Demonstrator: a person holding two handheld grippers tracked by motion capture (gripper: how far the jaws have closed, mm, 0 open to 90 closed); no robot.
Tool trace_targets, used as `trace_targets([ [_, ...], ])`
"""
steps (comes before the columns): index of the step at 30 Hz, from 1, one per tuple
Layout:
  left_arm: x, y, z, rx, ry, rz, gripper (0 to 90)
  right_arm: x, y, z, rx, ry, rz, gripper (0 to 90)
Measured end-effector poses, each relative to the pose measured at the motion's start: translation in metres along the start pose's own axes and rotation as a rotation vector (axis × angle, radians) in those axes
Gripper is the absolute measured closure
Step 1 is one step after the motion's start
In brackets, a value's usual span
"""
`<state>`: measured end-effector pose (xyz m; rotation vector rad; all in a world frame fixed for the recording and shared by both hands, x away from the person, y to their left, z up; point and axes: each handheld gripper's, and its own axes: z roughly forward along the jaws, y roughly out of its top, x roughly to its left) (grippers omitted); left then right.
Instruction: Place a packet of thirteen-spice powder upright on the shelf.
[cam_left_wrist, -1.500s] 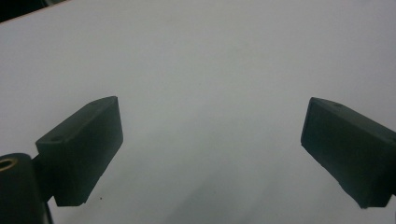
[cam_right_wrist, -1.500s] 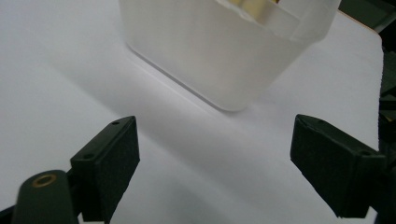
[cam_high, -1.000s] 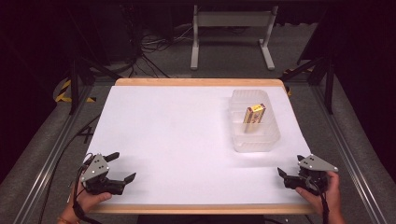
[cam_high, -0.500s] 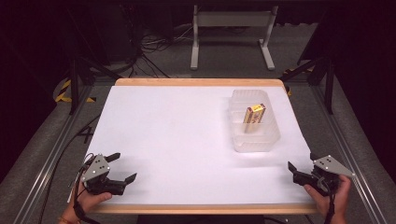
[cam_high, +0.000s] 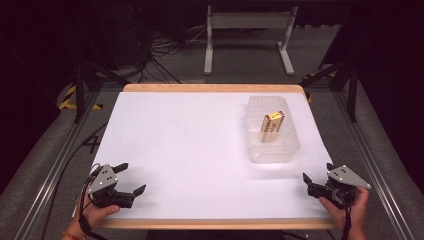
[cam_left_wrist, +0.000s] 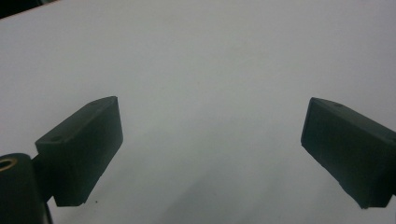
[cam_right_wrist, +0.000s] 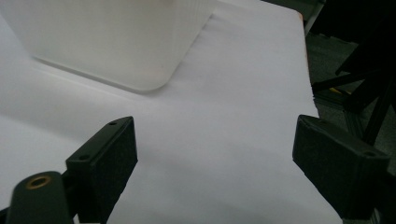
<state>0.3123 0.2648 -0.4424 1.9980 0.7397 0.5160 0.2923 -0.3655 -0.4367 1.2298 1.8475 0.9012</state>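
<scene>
So the right gripper (cam_high: 316, 176) sits at the near right corner of the table (cam_high: 200, 150), jaws spread wide with nothing between them. Its own view looks over bare white surface toward the rounded near corner of the clear plastic tub (cam_right_wrist: 116, 42). The left gripper (cam_high: 126, 181) is parked at the near left corner, also gaping and empty, pointed out over blank table.

The thing to go for looks like the small yellow-brown box (cam_high: 272, 121), which stands tilted inside the tub on the right half of the table, leaning against a wall as far as I can tell. The tub is near the right gripper and well apart from the left one.

What could bite you, I'd guess: the tub is light and see-through, so a jaw clipping its rim on the way in would shove or tip it. The box is leaning too, so a sloppy pinch could knock it flat.
</scene>
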Motion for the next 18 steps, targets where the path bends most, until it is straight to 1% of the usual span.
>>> trace_targets([
  [2, -0.0008, 0.0010, -0.0006, -0.003, 0.000, 0.003, 6.0, 0.0038, -0.0010, 0.0012, 0.008, 0.003, -0.021, 14.6],
  [6, 0.0010, 0.0011, -0.0004, -0.004, -0.003, -0.006, 6.0, 0.0072, -0.0014, 0.0017, 0.014, 0.011, -0.033, 14.7],
  [8, 0.0024, 0.0006, 0.0000, -0.008, -0.014, -0.008, 6.0, 0.0078, -0.0011, 0.0024, 0.014, 0.009, -0.045, 14.7],
  [12, 0.0037, -0.0002, 0.0012, -0.005, -0.023, -0.002, 6.0, 0.0069, -0.0016, 0.0046, 0.023, 0.007, -0.046, 14.5],
  [13, 0.0039, -0.0010, 0.0017, -0.007, -0.026, -0.010, 6.1, 0.0064, -0.0015, 0.0047, 0.023, 0.005, -0.045, 14.5],
  [15, 0.0048, -0.0017, 0.0014, -0.002, -0.024, -0.009, 6.1, 0.0053, -0.0008, 0.0051, 0.020, -0.005, -0.033, 13.7],
  [17, 0.0051, -0.0013, 0.0008, -0.007, -0.022, -0.014, 6.1, 0.0044, -0.0007, 0.0054, 0.026, -0.030, -0.021, 13.7],
  [18, 0.0051, -0.0013, 0.0008, -0.007, -0.022, -0.014, 6.1, 0.0041, -0.0008, 0.0055, 0.028, -0.030, -0.022, 13.7],
])
